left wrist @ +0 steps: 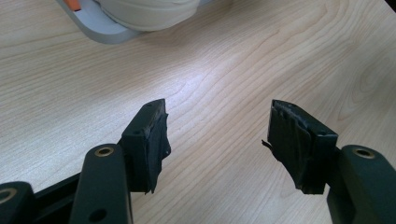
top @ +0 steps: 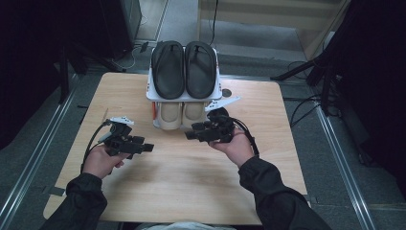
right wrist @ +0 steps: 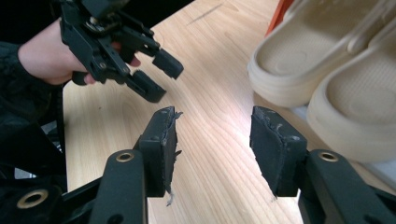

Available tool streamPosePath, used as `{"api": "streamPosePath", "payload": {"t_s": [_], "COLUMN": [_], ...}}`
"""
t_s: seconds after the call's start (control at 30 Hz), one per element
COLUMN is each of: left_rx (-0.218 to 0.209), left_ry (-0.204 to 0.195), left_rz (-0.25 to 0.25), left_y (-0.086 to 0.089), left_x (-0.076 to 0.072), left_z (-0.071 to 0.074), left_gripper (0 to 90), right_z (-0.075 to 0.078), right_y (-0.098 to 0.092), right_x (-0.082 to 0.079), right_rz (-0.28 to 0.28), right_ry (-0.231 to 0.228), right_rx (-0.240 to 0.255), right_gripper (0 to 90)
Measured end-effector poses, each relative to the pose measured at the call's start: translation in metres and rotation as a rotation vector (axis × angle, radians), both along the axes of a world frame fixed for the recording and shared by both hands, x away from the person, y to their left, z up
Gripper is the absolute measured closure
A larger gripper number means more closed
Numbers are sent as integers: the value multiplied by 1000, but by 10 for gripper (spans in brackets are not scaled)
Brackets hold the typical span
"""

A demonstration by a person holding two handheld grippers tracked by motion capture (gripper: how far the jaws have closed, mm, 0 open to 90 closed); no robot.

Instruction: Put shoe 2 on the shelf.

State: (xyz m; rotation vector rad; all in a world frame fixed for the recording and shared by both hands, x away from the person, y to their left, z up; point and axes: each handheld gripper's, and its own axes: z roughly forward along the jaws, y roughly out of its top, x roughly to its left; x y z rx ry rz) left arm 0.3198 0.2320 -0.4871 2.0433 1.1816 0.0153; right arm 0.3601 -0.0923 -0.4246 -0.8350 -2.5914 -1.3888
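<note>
A white two-tier shoe rack stands at the table's far middle. Two black sandals lie on its top shelf, and a pair of cream slippers sits on the lower shelf. My right gripper hovers just in front of the rack with its jaws pointing left. In the right gripper view it is open over bare wood, with the cream slippers close on its right. My left gripper is left of the rack and points right. It is open with nothing between its pads, and a cream slipper toe lies ahead.
The wooden table has bare room in front of and beside the rack. The right gripper view shows the left gripper in a hand close by. Cables and black stands lie on the floor to the right.
</note>
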Motion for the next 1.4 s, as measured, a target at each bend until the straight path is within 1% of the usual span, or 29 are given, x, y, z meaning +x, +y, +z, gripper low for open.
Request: {"api": "streamPosePath", "payload": {"t_s": [0.13,0.27,0.5,0.6,0.8,0.9,0.97,1.0,1.17,1.2,1.27,1.33,1.4], "left_rx": [-1,-5,-5,-8,-8,-5,-4,-9,0,-1,1,0,2], "left_ry": [-3,-2,-6,-6,-4,-4,-2,0,1,5,7,8,4], "left_rz": [-4,-7,-17,-24,-32,-42,-45,-40,-46,-47,-53,-52,-58], "left_y": [-1,-3,-5,-6,-9,-10,-11,-11,-12,-12,-13,-14,-15], "left_x": [-1,-2,-3,-3,-4,-4,-5,-5,-4,-4,-4,-4,-5], "left_z": [1,1,2,2,2,2,2,2,1,0,0,-1,-1], "left_gripper": [379,377,376,375,371,358,356,353,348,346,346,330,319], "right_z": [-9,-19,-36,-40,-48,-53,-56,-57,-57,-57,-55,-54,-53], "right_y": [-6,-11,-21,-27,-39,-47,-52,-55,-67,-69,-72,-75,-79], "right_x": [-3,-6,-15,-18,-25,-29,-31,-31,-33,-33,-34,-33,-33], "right_rz": [-9,-21,-38,-42,-57,-76,-90,-99,-135,-146,-155,-158,-169], "right_ry": [-4,7,0,-13,-22,-16,-26,-27,-37,-45,-53,-79,-96], "right_rx": [8,11,5,3,7,8,5,4,25,24,5,-6,-1], "right_gripper": [517,523,521,518,512,505,505,505,488,484,463,444,443]}}
